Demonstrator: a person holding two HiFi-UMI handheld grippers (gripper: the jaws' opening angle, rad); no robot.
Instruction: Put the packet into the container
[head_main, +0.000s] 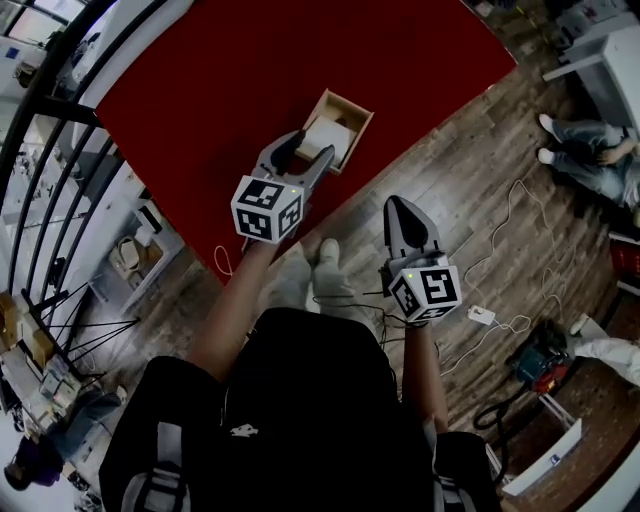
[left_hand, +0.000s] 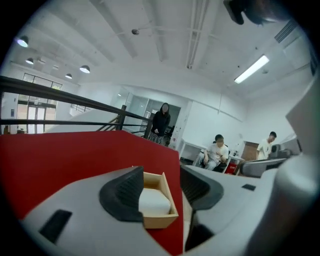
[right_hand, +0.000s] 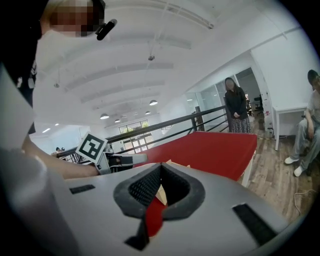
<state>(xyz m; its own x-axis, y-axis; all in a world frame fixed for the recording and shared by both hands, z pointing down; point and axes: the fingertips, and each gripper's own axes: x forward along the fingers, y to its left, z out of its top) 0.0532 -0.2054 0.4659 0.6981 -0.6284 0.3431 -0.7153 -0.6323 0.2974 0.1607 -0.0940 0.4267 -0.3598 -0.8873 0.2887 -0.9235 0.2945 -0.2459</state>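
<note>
Currently, the packet (head_main: 327, 139) lies inside the container (head_main: 359, 112), a shallow open wooden box near the 5 o'clock edge of the red table (head_main: 220, 80). The left gripper (head_main: 308, 150) stands just at the box's 7 o'clock side, jaws spread and pinching nothing; box and packet show between them, farther on. The right gripper (head_main: 404, 204) hangs off the table at 4 o'clock from the box, jaws pressed together on nothing. Handling estimate: the packet is white, rounded and pillow-like, so probably light, soft and compliant, possibly slick-skinned. If regripping is required, take it across its short width near the middle, with moderate pressure, clear of the box walls
</note>
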